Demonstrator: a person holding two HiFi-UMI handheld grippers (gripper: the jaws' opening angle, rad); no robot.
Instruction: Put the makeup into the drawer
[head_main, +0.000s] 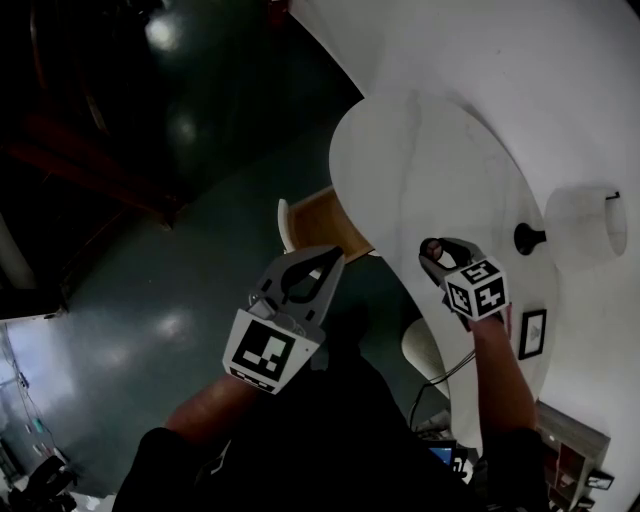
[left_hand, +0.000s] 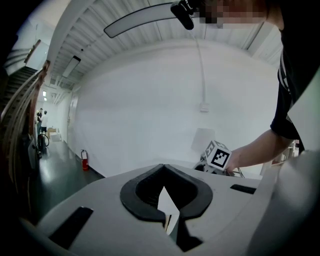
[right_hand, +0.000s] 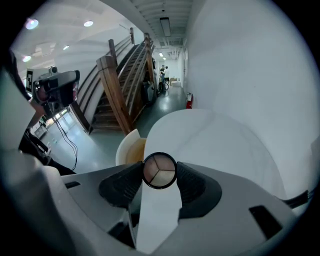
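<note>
A round black makeup compact (right_hand: 160, 171) with three pale shade pans sits between the pads of my right gripper (right_hand: 160, 175), which is shut on its rim. In the head view this gripper (head_main: 440, 256) holds the compact (head_main: 432, 247) over the near edge of a round white table (head_main: 430, 150). My left gripper (head_main: 330, 258) hangs to the left of the table, above the dark floor. Its jaws are shut tip to tip with nothing between them (left_hand: 163, 167). The right gripper's marker cube (left_hand: 219, 156) shows in the left gripper view. No drawer can be made out.
A white shell with a tan inside, perhaps a chair (head_main: 318, 215), stands at the table's left edge. On the table are a white-shaded lamp (head_main: 585, 225) and a small framed picture (head_main: 532, 333). A wooden staircase (right_hand: 115, 85) rises beyond, and a white wall runs along the right.
</note>
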